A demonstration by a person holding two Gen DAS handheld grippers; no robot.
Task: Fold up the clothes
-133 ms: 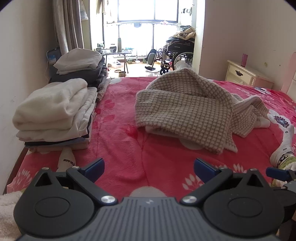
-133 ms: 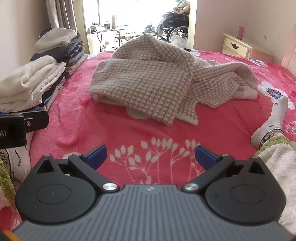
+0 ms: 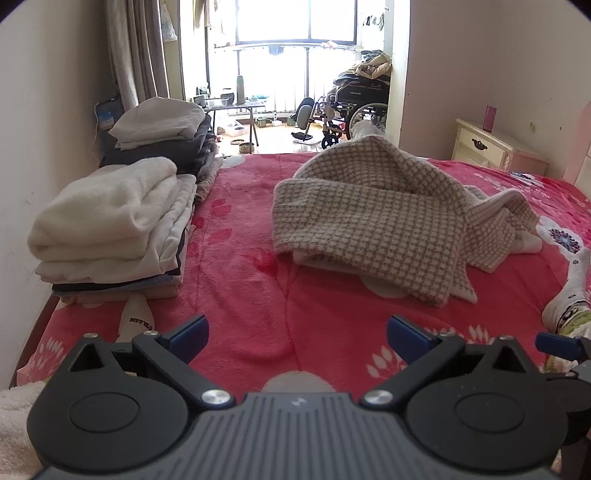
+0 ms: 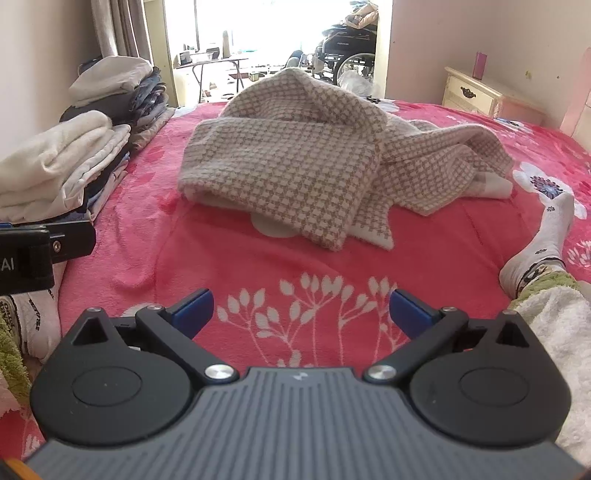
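Surface: bed with a red floral blanket (image 3: pixel 251 295), filling the middle of both views. Room: pale walls on both sides, bright window (image 3: pixel 295 22) at top centre, curtain (image 3: pixel 133 48) upper left, wheelchair (image 3: pixel 354 107) in the doorway area beyond the bed, cream nightstand (image 3: pixel 480 147) at right with a pink cup on it.

Left gripper (image 3: pixel 297 330): jaws spread wide, nothing between them, only blanket in the gap. Right gripper (image 4: pixel 301 308): same, spread wide and empty.

Task item: checked garment (image 3: pixel 376 221), beige and white, lies crumpled and partly doubled over in the centre right of the left view; centre of the right view (image 4: pixel 295 162). It is well ahead of both sets of fingers, not touching either.

Surroundings: two stacks of folded clothes (image 3: pixel 114 221) at left against the wall. White sock (image 4: pixel 543 236) at right edge, near the bed's side. Another sock (image 3: pixel 136 317) at lower left, just beyond the left finger. Open blanket lies between tongs and garment.
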